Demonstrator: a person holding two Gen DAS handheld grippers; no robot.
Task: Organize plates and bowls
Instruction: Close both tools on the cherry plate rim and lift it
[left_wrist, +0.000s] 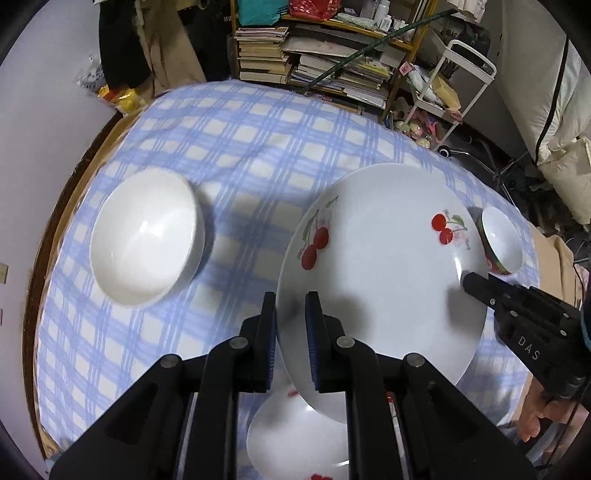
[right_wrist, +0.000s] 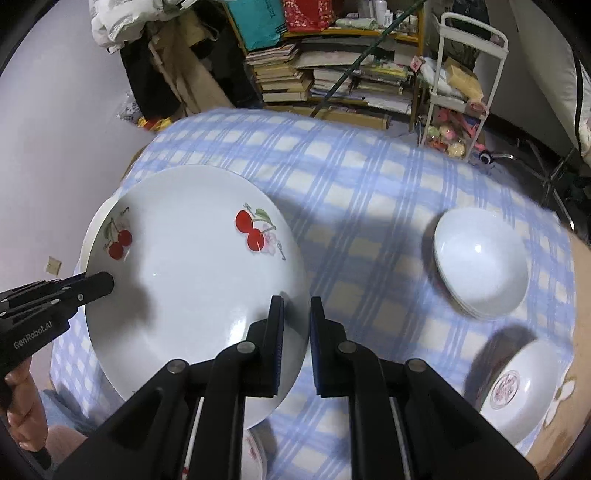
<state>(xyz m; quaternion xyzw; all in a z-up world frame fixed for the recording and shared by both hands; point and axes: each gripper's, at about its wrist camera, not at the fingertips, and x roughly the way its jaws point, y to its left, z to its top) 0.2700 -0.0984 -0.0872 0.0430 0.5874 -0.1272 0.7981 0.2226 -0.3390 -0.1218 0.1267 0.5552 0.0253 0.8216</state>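
Both tongs are gripping one cherry-print plate (left_wrist: 380, 266) by opposite rims: the left tongs (left_wrist: 290, 328) are pinching its left edge, one pad above and one beneath, while the right tongs (right_wrist: 297, 332) are straddling its right edge, where the view does not settle whether the pads are fully pressing. The plate is being carried level above the checked worktop (left_wrist: 236, 147), lying squarely between the two hands, neither nearer than the other. Directly beneath its near rim, a second cherry plate (left_wrist: 295, 439) is waiting on the cloth, judged the likely landing spot, so the coming move is looking like a straight descent with rims kept aligned. Further out, a white bowl (left_wrist: 146, 236) is sitting well apart to the left, a stack of white bowls (right_wrist: 480, 262) and a flower-printed bowl (right_wrist: 521, 384) to the right, leaving open cloth in the middle. Beyond the far table edge, a cluttered bookshelf (left_wrist: 317, 55) is standing.
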